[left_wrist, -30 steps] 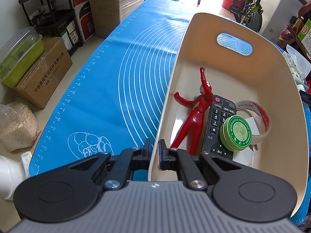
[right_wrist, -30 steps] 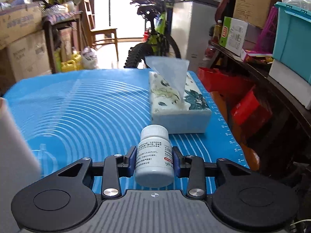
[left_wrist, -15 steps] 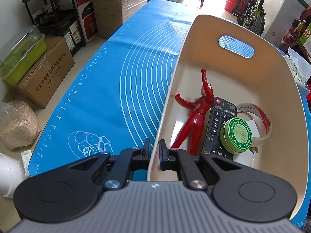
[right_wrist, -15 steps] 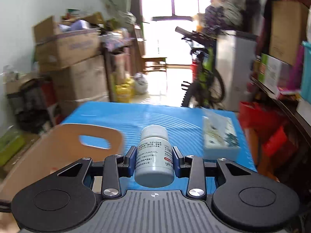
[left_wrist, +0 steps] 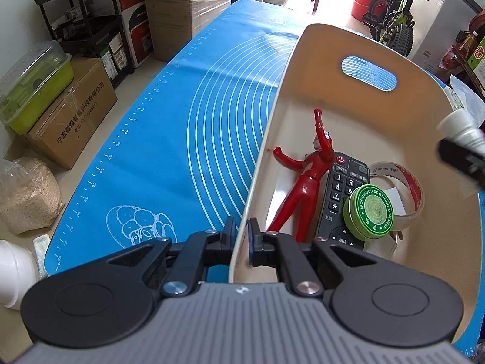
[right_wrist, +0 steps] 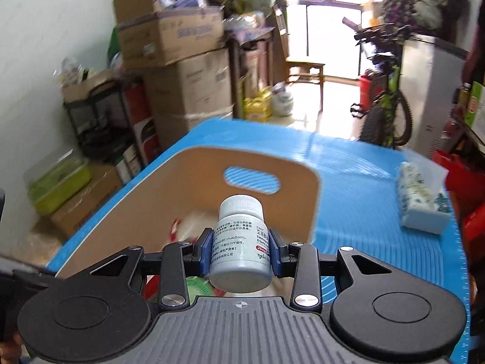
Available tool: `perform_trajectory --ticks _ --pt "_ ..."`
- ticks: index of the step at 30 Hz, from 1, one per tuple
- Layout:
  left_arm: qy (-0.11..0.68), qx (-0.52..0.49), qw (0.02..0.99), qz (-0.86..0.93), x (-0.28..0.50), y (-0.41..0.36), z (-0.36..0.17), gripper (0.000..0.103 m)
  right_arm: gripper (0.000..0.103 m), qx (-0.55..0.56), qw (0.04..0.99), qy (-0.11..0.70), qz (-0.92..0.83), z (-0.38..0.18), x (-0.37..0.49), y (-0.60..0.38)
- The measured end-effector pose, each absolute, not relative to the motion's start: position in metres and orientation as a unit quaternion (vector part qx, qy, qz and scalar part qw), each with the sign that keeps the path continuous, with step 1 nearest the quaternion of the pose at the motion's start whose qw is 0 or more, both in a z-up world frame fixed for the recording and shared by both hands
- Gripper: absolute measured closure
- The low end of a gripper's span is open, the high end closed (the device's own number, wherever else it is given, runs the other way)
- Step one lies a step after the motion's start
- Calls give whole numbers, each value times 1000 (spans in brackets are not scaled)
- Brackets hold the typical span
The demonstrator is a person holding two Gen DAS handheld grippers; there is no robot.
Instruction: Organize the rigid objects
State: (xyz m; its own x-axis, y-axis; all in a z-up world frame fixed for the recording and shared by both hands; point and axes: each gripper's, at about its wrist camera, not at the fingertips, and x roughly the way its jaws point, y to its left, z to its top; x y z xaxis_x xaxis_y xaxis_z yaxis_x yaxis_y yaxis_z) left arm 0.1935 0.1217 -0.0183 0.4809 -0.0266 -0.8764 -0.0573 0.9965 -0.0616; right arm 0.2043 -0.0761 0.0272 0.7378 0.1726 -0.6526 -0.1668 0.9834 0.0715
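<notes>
Right wrist view, right hand-held gripper [right_wrist: 239, 253] clamping white pill bottle [right_wrist: 239, 242], above basket [right_wrist: 169, 188]

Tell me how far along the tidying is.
Done: red figure, remote, green ointment tin and tape roll lie in the bin. In hand: right gripper carries the pill bottle; left gripper clamps the bin wall. Left: tissue box.

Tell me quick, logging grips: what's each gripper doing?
Left gripper: shut on the bin wall.
Right gripper: shut on the pill bottle.
</notes>
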Motion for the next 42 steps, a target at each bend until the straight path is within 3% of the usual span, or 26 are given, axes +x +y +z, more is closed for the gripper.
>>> perform_trajectory --ticks 15,21,24,26,28,29,37,42 --pt "510 -38 860 9 193 121 -19 93 59 -22 897 431 100 -14 212 -41" --pt "509 -39 860 15 193 120 -18 92 47 -25 905 415 95 -6 202 -39" --pt "504 -32 863 13 192 118 -16 92 36 -20 914 397 81 1 193 -42" --pt "496 -25 868 10 188 116 -13 82 36 -10 916 393 76 5 187 -45" --pt "490 -23 871 6 184 114 -9 48 34 -1 918 390 65 8 182 -51" --pt "485 -21 874 6 181 113 -6 38 34 2 920 387 60 10 179 -53" --pt "463 -1 887 -5 155 106 14 25 29 26 929 367 37 28 149 -68" --pt "453 12 891 -15 134 99 27 24 28 43 935 352 24 47 122 -75"
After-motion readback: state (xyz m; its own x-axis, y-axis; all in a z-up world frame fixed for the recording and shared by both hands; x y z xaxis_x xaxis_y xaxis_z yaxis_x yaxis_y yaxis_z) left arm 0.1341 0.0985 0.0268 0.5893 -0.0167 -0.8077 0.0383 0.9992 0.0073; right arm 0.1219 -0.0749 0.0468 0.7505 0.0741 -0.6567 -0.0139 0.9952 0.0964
